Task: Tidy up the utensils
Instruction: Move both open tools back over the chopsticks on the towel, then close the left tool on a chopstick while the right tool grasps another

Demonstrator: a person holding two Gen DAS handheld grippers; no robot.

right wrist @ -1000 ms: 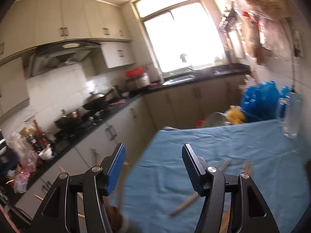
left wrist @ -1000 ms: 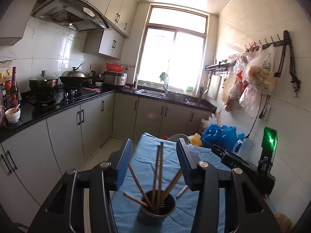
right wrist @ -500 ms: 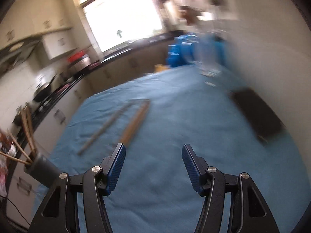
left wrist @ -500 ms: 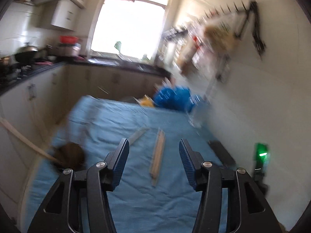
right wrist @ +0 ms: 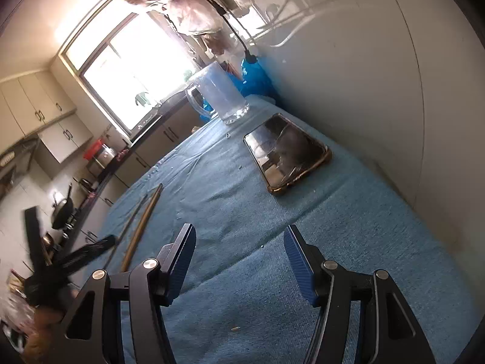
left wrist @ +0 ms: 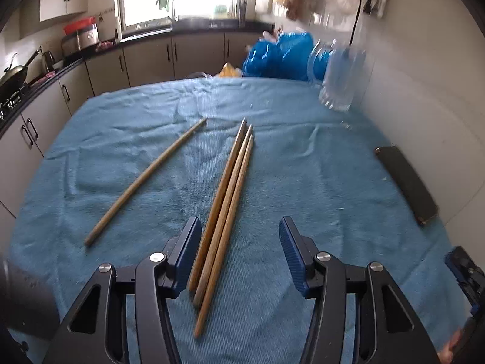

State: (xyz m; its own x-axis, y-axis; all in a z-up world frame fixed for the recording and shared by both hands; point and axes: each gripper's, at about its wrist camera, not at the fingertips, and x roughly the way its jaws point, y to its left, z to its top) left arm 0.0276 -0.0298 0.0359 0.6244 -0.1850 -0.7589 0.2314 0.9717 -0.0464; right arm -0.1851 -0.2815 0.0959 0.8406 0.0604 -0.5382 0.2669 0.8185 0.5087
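Three wooden chopsticks point(left wrist: 230, 188) lie side by side on the blue cloth point(left wrist: 303, 182), and a single chopstick point(left wrist: 145, 182) lies apart to their left. My left gripper point(left wrist: 239, 227) hangs open just above the cloth. The near ends of the three reach in between its jaws, close to the left pad, and no pad presses on them. A dark holder point(left wrist: 24, 297) shows blurred at the lower left edge. My right gripper point(right wrist: 241, 236) is open over bare cloth with nothing in it. The chopsticks point(right wrist: 142, 224) lie to its left, near the blurred left gripper's fingers point(right wrist: 91, 250).
A phone in a dark case point(right wrist: 288, 154) lies by the wall on the right of the cloth point(right wrist: 272, 273). A glass mug point(right wrist: 218, 94) stands at the far right corner, with blue bags point(left wrist: 282, 54) behind it. Kitchen cabinets point(left wrist: 145, 60) run beyond the table's left and far edges.
Both views have swung down from the kitchen onto the table. The holder that stood before the left gripper is now at the lower left edge. The three chopsticks have come in between the left jaws.
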